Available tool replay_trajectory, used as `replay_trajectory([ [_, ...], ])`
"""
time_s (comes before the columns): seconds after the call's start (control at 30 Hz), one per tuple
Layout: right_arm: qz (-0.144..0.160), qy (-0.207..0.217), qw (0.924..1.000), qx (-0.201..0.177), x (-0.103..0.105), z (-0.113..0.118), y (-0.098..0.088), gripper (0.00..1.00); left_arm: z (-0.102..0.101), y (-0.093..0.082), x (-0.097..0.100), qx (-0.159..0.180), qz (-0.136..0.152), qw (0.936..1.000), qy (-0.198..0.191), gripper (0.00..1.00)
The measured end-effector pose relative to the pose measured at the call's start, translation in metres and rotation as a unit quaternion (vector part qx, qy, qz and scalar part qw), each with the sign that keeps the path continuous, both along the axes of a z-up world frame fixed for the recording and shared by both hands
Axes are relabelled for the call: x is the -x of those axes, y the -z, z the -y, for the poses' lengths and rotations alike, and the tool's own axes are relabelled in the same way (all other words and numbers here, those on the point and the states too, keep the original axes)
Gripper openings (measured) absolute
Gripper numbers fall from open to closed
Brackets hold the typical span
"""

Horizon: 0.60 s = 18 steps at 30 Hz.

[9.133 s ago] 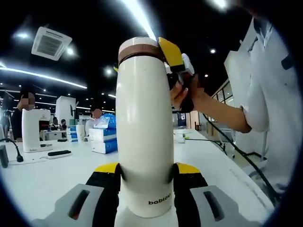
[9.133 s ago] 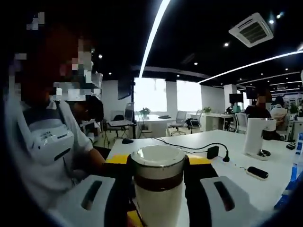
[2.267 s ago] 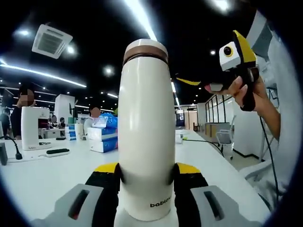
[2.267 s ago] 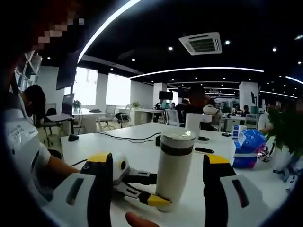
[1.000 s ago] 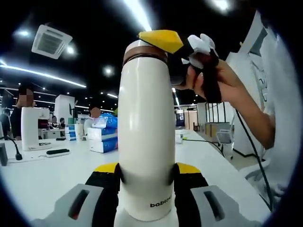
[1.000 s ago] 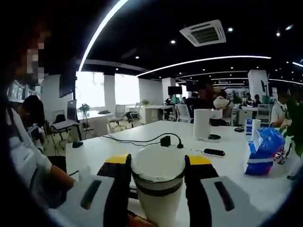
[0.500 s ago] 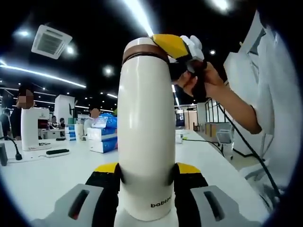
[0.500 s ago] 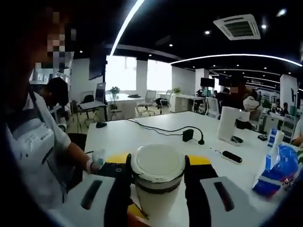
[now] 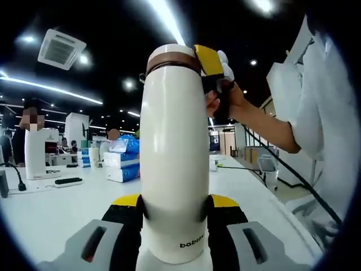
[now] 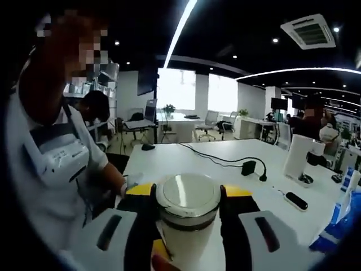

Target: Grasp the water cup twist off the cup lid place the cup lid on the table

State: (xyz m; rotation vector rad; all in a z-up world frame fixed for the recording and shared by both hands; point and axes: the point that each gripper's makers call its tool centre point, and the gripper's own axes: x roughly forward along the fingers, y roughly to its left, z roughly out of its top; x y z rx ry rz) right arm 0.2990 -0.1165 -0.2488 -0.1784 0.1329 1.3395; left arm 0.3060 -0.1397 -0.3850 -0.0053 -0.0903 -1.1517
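Twisting is in hand: left gripper (image 9: pixel 174 212) clamps the cup (image 9: pixel 172 158), right gripper (image 10: pixel 186 203) clamps the lid (image 10: pixel 188 196); next, unscrew, lift to bench (image 10: pixel 225 169).

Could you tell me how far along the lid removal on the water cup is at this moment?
Done: the left gripper clamps the water cup upright near its base. In hand: the right gripper has its jaws closed against the cup lid, which sits on the cup above the brown band. Left: twisting the lid off and setting it on the table.
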Motion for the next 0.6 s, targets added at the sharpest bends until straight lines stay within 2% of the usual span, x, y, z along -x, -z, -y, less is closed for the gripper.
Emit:
replay_trajectory([
  [0.13,0.005,-0.034,0.9994,-0.007,0.0038,-0.0042,-0.0004,0.46,-0.0012,0.0,-0.0004,0.0,0.0,1.0,0.0,0.46],
  [0.37,0.001,-0.071,0.9971,-0.028,0.006,-0.0052,-0.0005,0.46,-0.0009,-0.0002,-0.0005,0.0,-0.001,1.0,0.0,0.46],
  [0.47,-0.012,-0.071,0.9965,-0.041,0.0043,-0.0052,-0.0012,0.46,-0.0002,-0.0004,-0.0002,0.001,-0.003,1.0,0.0,0.46],
  [0.6,-0.009,-0.069,0.9968,-0.04,0.0077,-0.0067,-0.001,0.47,0.0,-0.0002,0.0005,0.001,-0.002,1.0,0.0,0.46],
])
